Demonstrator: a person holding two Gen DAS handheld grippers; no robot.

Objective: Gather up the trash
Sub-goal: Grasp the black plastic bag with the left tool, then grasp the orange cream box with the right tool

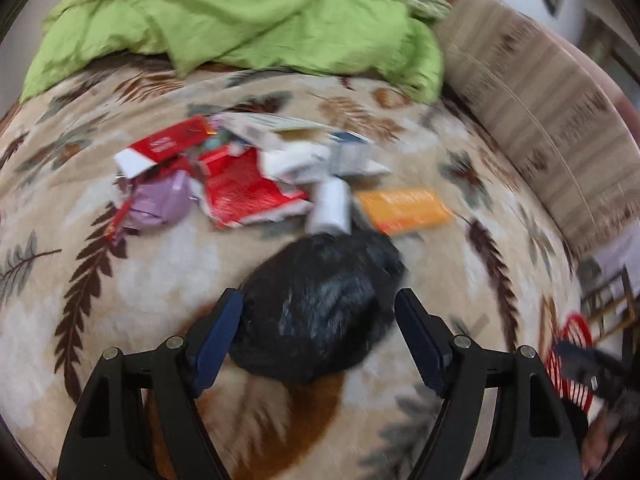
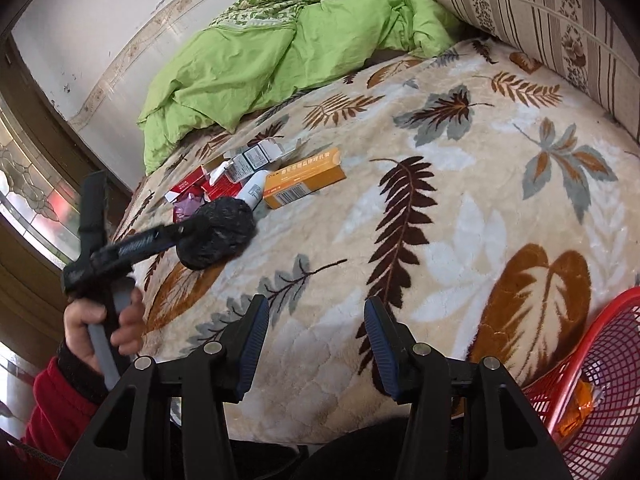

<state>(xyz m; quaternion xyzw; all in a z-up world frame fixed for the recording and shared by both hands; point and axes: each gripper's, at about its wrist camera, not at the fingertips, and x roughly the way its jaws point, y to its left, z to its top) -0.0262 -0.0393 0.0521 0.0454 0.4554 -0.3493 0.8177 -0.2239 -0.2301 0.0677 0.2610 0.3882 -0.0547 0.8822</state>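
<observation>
Left gripper (image 1: 318, 320), jaws spread wide, straddles a crumpled black plastic bag (image 1: 320, 308) that lies on the leaf-patterned fleece blanket (image 1: 120, 300); its left blue pad appears to touch the bag's edge while the right pad stands just clear, so nothing is clamped yet. Seen from the right wrist view, the same gripper reaches in from the left, held by the person's left hand (image 2: 102, 320), with the bag (image 2: 218, 232) at its tip. Right gripper (image 2: 316, 336) is also wide and holds nothing, hovering over bare blanket well apart from the litter, so the left one is clearly the nearer tool. Bag: a rounded, glossy, wrinkled wad with no marked long axis, likely soft and compressible under a closing pinch. Just beyond it lie a white tube-like bottle (image 1: 330, 204), an orange cardboard box (image 1: 404, 210) with its long side running left to right, torn red packaging (image 1: 240, 188), a lilac foil wrapper (image 1: 160, 200) and opened white cartons (image 1: 296, 160). Red mesh basket (image 2: 600, 380), at the near right bed edge beside the right gripper, already contains an orange item and is the probable destination. Green quilt (image 1: 240, 20) is bunched at the far side.
</observation>
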